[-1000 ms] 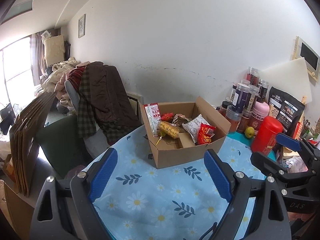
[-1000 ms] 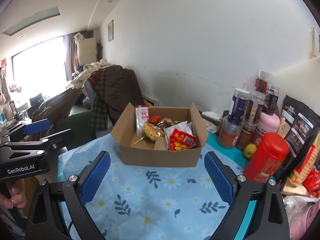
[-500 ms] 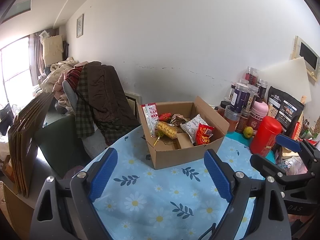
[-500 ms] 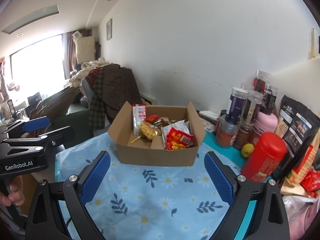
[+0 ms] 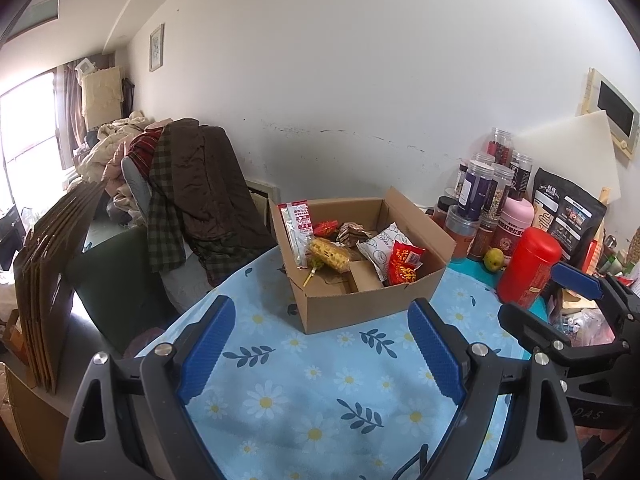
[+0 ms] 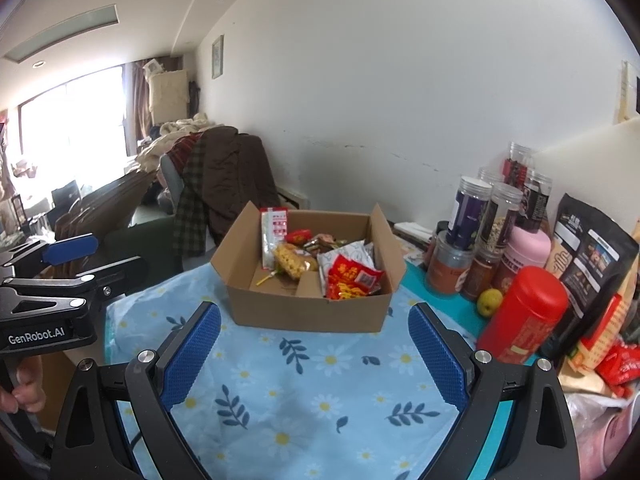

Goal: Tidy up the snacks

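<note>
Toward the far edge of the bench [image 6: 280, 412], on the daisy-print cloth, stands the open cardboard box [image 6: 308, 312] with the snacks inside: a red packet [image 6: 352, 282] at its right, a yellow packet [image 6: 294, 266] at centre, and a tall red-and-white sachet [image 6: 274, 236] leaning upright against the left wall. Left claw [image 5: 320, 356] and right claw [image 6: 314, 356] both hover above the cloth short of the box, fingers spread wide, holding nothing.

The scene fits either snacks awaiting sorting or snacks already stowed; no move is settled. Any reach into the box is best made from above, clear of the raised flaps. The box's long axis runs roughly parallel to the far edge, open side up; the sachet's long axis stands near vertical.
</note>
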A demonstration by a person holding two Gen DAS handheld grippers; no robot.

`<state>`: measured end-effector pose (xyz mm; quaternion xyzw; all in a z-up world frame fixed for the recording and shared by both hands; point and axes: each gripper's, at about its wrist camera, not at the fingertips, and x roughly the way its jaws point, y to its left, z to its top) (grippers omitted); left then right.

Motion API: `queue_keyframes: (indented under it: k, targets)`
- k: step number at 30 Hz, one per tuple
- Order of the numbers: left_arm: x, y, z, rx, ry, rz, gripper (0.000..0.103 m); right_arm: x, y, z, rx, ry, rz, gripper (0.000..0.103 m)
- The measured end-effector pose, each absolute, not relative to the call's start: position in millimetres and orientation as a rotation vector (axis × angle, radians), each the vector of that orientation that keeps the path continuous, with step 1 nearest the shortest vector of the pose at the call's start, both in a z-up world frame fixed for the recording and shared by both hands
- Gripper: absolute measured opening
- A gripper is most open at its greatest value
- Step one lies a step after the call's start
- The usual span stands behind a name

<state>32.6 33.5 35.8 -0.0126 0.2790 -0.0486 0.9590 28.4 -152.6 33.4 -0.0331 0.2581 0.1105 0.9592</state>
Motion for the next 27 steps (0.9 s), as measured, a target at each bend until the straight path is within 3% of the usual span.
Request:
queue_keyframes:
  k: [27]
  targets:
    - [31.7, 28.1, 35.1, -0.038, 0.611, -0.108, 0.089, 25.4, -157.4, 37.1, -0.066, 0.522, 0.189, 0.097]
